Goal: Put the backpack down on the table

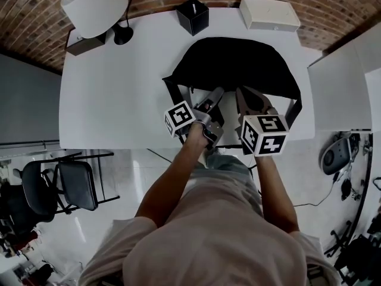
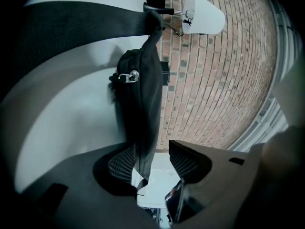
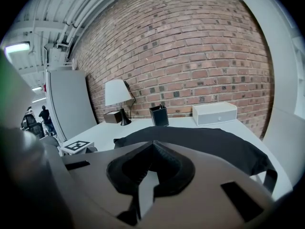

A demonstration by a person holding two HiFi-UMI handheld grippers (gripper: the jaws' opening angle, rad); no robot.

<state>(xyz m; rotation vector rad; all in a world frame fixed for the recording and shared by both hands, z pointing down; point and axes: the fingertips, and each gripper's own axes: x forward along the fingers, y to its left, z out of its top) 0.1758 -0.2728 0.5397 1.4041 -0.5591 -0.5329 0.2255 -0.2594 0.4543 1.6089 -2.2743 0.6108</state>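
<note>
On the table (image 1: 119, 100) the backpack (image 1: 238, 64) lies flat. The left gripper (image 2: 155, 159) stands open around a slack strap (image 2: 143, 142); the right gripper (image 3: 151, 149) is closed on nothing. Letting go seems the step in hand; next, both should back away without snagging straps.

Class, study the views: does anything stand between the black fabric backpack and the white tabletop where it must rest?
Nothing visible does. The black fabric backpack already lies on the white table; the black pen holder and the white box stand beyond it, at the table's far edge.
</note>
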